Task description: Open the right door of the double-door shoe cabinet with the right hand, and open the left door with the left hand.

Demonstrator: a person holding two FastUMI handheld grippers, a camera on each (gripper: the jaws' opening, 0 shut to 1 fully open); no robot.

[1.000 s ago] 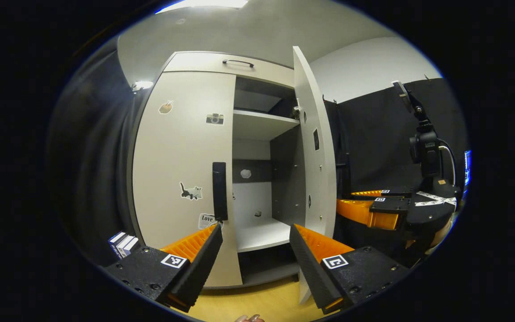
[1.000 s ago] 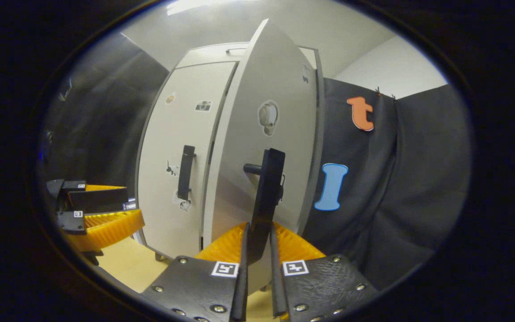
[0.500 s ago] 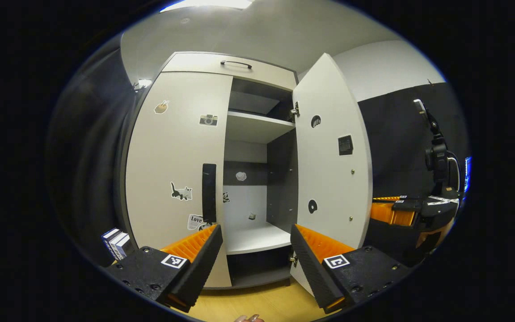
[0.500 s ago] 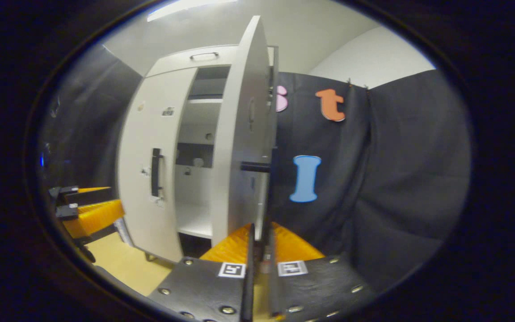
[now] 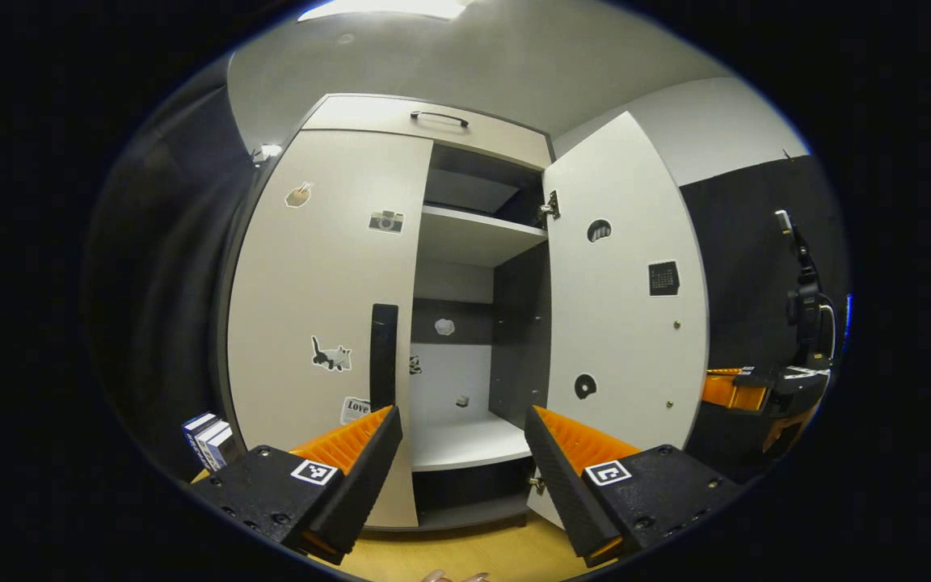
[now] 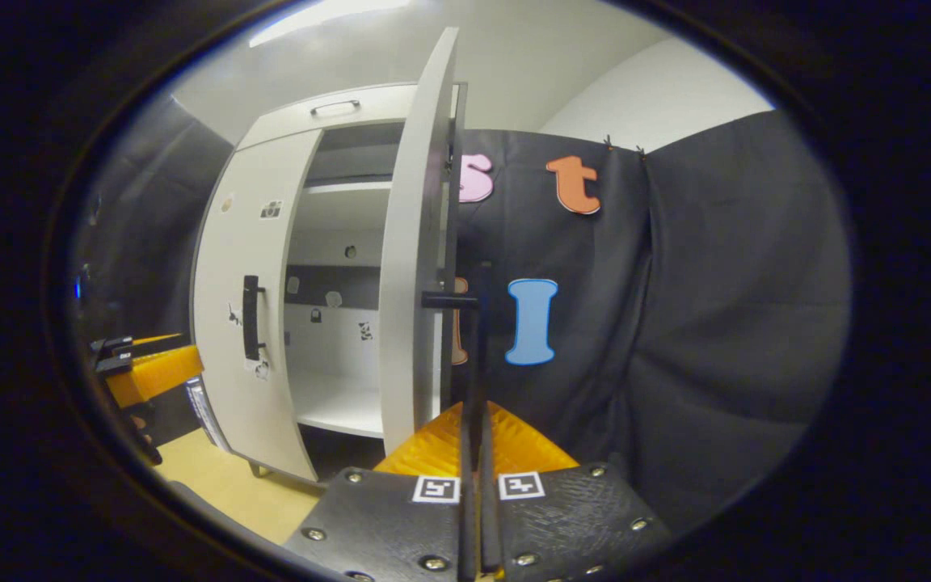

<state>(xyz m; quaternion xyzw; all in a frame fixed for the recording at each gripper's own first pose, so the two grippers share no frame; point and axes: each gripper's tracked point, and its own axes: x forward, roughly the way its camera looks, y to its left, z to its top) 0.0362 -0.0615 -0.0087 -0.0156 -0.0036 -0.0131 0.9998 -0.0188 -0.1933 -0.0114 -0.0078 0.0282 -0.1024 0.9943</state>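
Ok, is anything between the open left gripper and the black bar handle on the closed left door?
Nothing visible. The left gripper hangs open in front of the white cabinet, and the black bar handle on the closed left door stands just above its left finger with open air between. The right door is swung clear.
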